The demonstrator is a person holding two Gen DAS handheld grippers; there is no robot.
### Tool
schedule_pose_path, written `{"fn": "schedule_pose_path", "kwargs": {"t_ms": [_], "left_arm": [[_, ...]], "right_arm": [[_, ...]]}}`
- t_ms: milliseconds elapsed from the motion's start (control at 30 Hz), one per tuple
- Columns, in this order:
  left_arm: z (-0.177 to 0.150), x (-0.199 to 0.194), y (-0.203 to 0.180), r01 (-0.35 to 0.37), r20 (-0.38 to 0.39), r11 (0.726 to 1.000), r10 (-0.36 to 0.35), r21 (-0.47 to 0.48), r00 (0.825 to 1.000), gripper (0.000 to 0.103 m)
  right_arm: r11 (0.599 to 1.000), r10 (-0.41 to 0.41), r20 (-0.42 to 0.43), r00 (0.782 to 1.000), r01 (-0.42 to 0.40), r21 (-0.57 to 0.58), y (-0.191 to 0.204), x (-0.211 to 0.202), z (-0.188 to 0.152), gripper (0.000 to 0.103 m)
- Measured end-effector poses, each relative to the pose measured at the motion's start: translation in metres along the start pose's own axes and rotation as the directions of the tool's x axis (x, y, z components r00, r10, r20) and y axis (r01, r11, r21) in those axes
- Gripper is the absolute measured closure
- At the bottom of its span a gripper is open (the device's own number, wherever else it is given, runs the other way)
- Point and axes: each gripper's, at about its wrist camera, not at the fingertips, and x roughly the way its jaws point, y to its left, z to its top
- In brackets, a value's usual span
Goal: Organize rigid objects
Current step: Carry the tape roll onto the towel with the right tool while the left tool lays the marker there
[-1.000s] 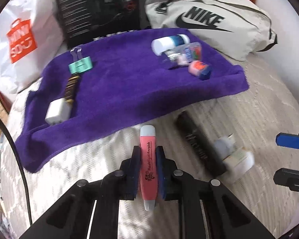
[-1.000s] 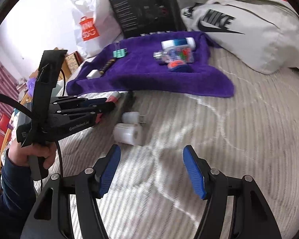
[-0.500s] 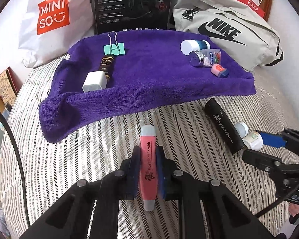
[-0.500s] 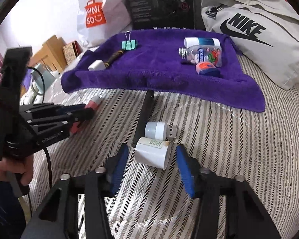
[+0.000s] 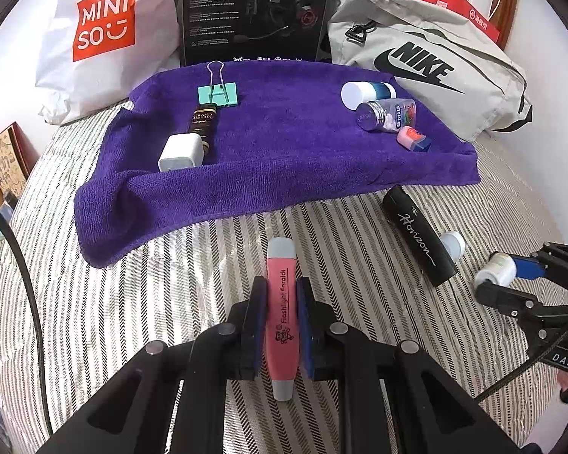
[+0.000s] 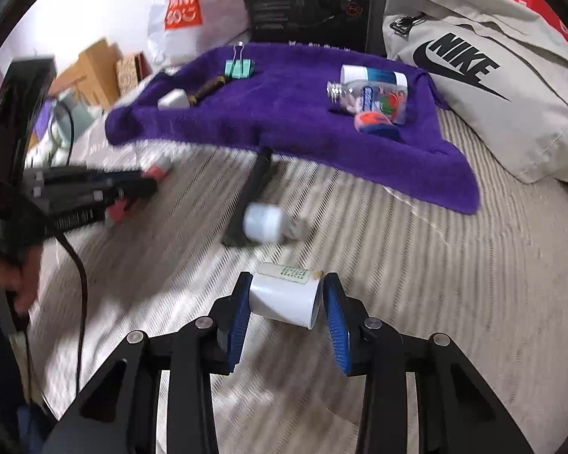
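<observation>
Right gripper (image 6: 286, 319): jaws closed down from the wide gap of a second ago to a narrow bracket around the white bottle (image 6: 284, 299); left pad looks to be touching its side, while a sliver of gap shows at the right pad, so not yet a firm clamp. Bottle lies on its side on the striped bedspread (image 6: 454, 283), well short of the purple towel (image 6: 295, 113). Right view is motion-blurred, so the contact is a judgement. Just beyond the bottle, toward the towel, sits a small white cap-shaped piece (image 6: 263, 223) beside the black tube (image 6: 252, 189), whose far end reaches the towel's near edge. Left gripper (image 5: 280, 325): clamped tight on the pink highlighter (image 5: 282, 314), pads pressed to both sides, unchanged over the last second; it hovers above the bedspread just in front of the towel's near hem. On the towel, two groups: at its left, the white charger cube (image 5: 180, 153), the brown tube (image 5: 202, 121) and the teal binder clip (image 5: 217, 92); at its right, the white-capped jar (image 5: 365, 90), the clear bottle (image 5: 386, 115) and the pink-and-blue eraser (image 5: 414, 140). Reading: both tools are now engaged with loose items, so the next step is probably carrying each to the towel. Three items off the towel, counting the two in hand; roughly two-thirds sorted.
</observation>
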Motion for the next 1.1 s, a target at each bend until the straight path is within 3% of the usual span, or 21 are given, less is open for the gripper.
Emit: {"fn": "schedule_pose_path", "kwargs": {"t_ms": [200, 433, 600, 800, 967, 1100], "left_arm": [[-0.001, 0.0, -0.002, -0.012, 0.0, 1.0, 0.012, 0.008, 1.0, 0.087], [0.0, 0.001, -0.002, -0.015, 0.003, 1.0, 0.015, 0.015, 1.0, 0.087], [-0.001, 0.001, 0.0, -0.009, 0.01, 1.0, 0.009, 0.009, 1.0, 0.087], [-0.003, -0.004, 0.0, -0.017, 0.001, 1.0, 0.017, 0.021, 1.0, 0.088], [-0.006, -0.003, 0.002, -0.012, 0.001, 1.0, 0.012, 0.025, 1.0, 0.087], [-0.005, -0.002, 0.0, -0.026, 0.002, 0.999, 0.026, 0.04, 1.0, 0.087]], "right_arm": [[0.995, -0.057, 0.0, 0.998, 0.057, 0.083, -0.012, 0.002, -0.008, 0.065], [0.985, -0.053, 0.028, 0.998, 0.048, 0.166, -0.018, 0.002, -0.007, 0.065], [0.99, -0.065, 0.034, 0.997, 0.06, 0.131, -0.016, 0.004, -0.005, 0.072], [0.99, -0.046, 0.063, 0.997, 0.037, 0.136, -0.022, -0.013, -0.005, 0.072], [0.99, -0.057, 0.016, 0.998, 0.055, 0.127, -0.025, -0.004, -0.011, 0.072], [0.992, -0.054, 0.033, 0.998, 0.05, 0.117, -0.024, -0.002, -0.014, 0.072]]}}
